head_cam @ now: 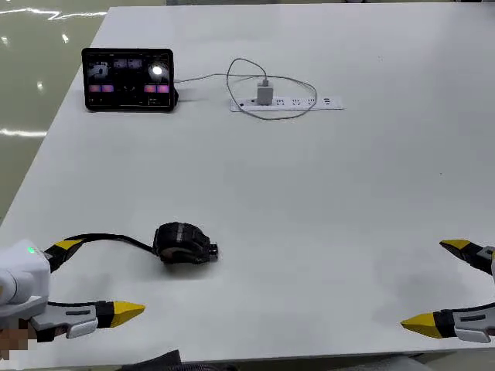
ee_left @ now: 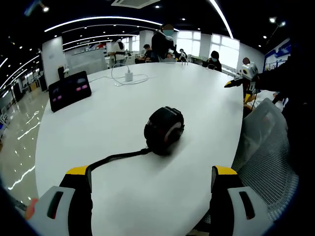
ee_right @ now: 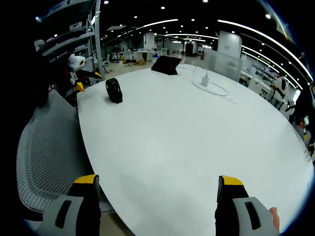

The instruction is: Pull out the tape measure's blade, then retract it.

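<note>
Yellow-tipped left gripper (ee_left: 151,172) fingers (ee_left: 77,171) face round, seemingly rubbery tape measure (ee_left: 164,130).

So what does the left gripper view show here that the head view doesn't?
Left gripper view: people beyond the far end of the table, ceiling lights, a mesh chair. Head view: the power strip under the charger, a green light on the left gripper. Both: the tape measure with its strap, the tablet, the right gripper, jaws open.
</note>
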`<state>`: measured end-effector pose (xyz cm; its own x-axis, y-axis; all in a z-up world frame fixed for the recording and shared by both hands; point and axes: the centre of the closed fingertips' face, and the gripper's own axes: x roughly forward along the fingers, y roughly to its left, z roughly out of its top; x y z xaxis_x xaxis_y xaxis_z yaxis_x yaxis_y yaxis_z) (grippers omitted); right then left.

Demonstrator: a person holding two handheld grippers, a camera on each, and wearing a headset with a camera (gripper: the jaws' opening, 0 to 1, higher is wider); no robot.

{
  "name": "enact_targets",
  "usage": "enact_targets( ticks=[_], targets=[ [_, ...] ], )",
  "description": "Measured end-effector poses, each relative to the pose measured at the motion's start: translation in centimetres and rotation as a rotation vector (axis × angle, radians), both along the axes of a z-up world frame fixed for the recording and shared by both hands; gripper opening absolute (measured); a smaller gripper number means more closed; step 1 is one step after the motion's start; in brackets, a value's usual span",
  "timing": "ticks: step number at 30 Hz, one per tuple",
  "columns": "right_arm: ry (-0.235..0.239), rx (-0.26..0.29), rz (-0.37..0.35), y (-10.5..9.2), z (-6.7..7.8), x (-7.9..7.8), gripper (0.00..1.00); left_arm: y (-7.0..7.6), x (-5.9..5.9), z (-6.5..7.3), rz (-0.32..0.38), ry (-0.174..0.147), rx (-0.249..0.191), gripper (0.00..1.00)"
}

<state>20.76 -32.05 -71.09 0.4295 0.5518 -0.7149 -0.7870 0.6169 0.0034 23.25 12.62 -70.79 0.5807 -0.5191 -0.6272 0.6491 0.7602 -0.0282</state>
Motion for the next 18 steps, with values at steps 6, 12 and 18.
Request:
enact_targets(
  ticks=[6, 12, 18],
  targets=[
    [-0.009, 0.005, -0.008, -0.1, 0.3, 0.3, 0.99, -0.5, 0.4, 0.8, 0.003, 0.008, -0.015, 0.99],
    [-0.019, -0.003, -0.019, -0.7, 0.1, 0.5, 0.99, -1.3, 0.1, 1.1, -0.018, 0.017, -0.042, 0.96],
    [-0.012, -0.003, -0.029, -0.7, 0.1, 0.3, 0.99, -1.3, -0.3, 0.6, -0.022, 0.025, -0.032, 0.99]
  ],
)
